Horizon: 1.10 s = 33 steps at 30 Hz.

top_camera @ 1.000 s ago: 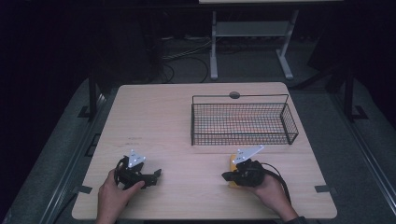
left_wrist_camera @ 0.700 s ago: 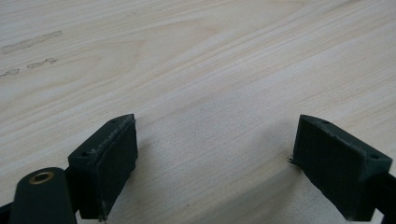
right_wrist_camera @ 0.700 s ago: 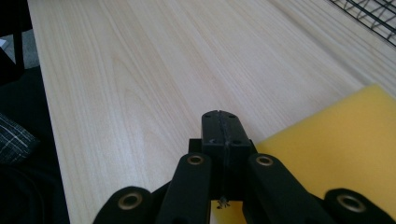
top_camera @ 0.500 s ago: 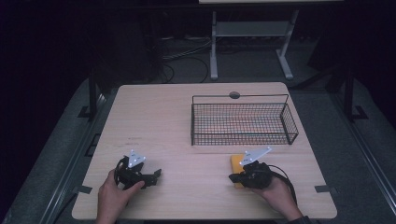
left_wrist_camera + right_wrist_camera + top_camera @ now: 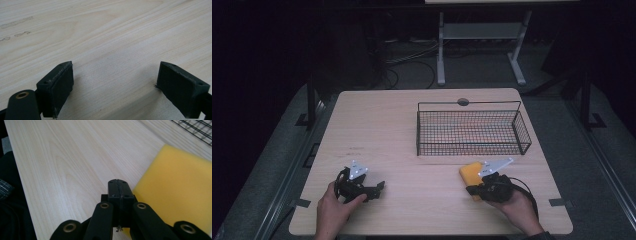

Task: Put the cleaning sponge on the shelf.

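Note:
A yellow sponge (image 5: 470, 173) lies flat on the wooden table (image 5: 402, 130), in front of the wire basket (image 5: 472, 131). My right gripper (image 5: 473, 189) is held low at the sponge's near edge, partly over it. In the right gripper view its jaws (image 5: 120, 187) are pressed together with nothing between them, and the sponge (image 5: 177, 187) lies just to their right. My left gripper (image 5: 379, 187) rests at the table's front left. Its jaws (image 5: 115, 72) stand wide apart over bare wood.
The black wire basket holds nothing and stands at the right rear of the table. A round cable hole (image 5: 463, 102) sits behind it at the far edge. Beyond the table are a dark floor, cables and a white stand (image 5: 479, 45).
The right hand and its gripper have slid a little to the right, and the sponge seems to have shifted right with them. The left hand has stayed put.

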### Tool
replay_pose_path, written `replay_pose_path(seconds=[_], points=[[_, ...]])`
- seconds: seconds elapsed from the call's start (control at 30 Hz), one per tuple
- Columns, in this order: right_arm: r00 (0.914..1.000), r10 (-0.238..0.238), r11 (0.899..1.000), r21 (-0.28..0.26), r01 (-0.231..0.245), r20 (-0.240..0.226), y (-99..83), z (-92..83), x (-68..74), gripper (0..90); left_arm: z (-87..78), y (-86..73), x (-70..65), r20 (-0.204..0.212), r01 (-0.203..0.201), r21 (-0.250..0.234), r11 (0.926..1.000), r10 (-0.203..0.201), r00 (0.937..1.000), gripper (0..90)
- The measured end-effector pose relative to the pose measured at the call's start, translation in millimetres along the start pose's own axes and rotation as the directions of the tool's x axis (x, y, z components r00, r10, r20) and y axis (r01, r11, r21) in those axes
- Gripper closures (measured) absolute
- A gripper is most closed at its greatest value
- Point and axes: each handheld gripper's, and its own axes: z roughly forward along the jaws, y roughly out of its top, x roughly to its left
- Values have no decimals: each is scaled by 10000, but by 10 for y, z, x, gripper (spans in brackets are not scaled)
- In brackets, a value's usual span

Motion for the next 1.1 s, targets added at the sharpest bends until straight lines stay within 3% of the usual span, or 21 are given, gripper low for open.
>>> replay_pose_path(seconds=[0.3, 0.8, 1.1], points=[[9994, 185, 9998, 100, -188, 288, -77, -103, -97, 896, 0, 0, 0, -2, 6, 2, 10000, -6, 10000, 130], [9989, 338, 9990, 299, -347, 316, -152, -191, -192, 895, 0, 0, 0, -3, 4, 3, 10000, -4, 10000, 130], [9993, 207, 9997, 85, -210, 322, -92, -247, -157, 771, 0, 0, 0, 0, 0, 0, 10000, 0, 10000, 130]])
